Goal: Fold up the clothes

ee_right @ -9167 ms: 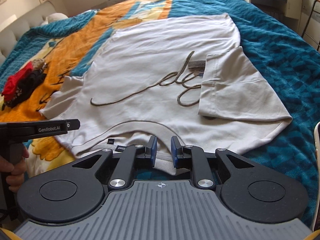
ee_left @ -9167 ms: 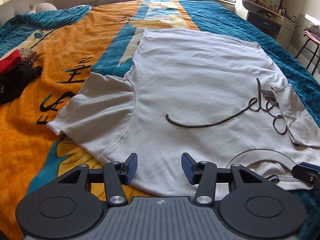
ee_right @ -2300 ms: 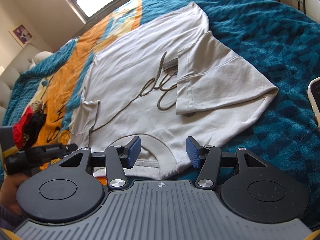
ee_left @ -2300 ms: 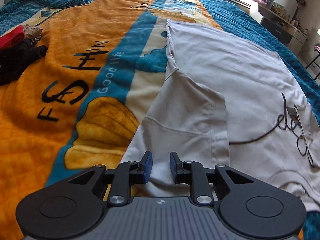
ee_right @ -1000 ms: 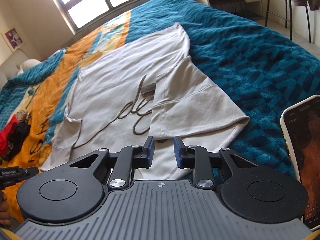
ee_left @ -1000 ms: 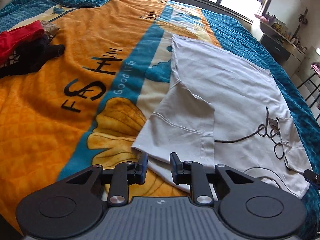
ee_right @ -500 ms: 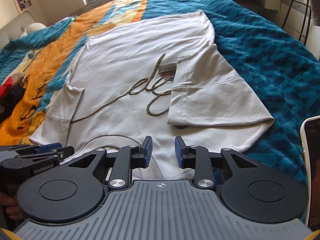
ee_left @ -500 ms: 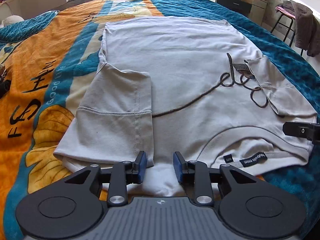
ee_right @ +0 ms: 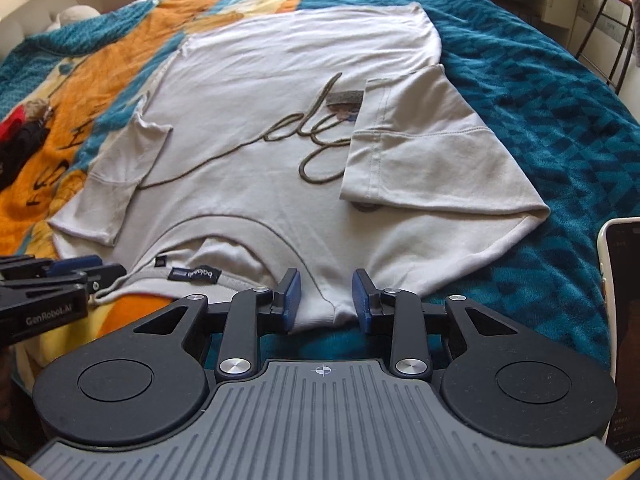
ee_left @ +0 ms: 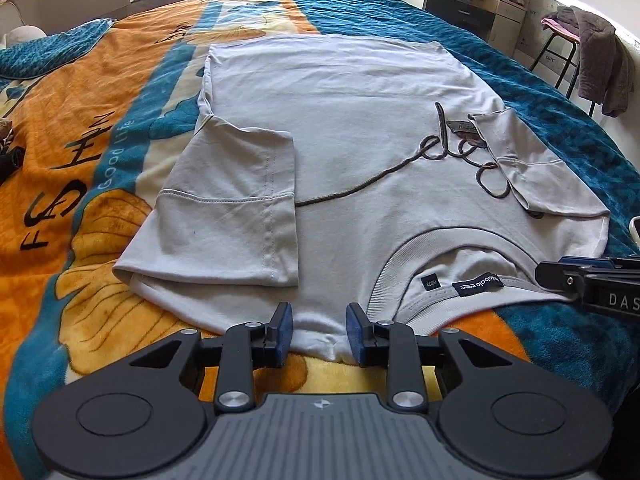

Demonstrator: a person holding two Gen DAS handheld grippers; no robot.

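T-shirt pale grey, dark brown cursive script across chest at right of left-wrist frame; small black neck labels with white lettering. Bedspread orange at left with black letters, yellow shell shape, cream and teal band up middle; teal diamond weave at right. Gripper pads blue, bodies black (grey ribbed housing). Clothes heap at left edge of right-wrist frame red and black. Phone at right edge white-rimmed, dark screen.
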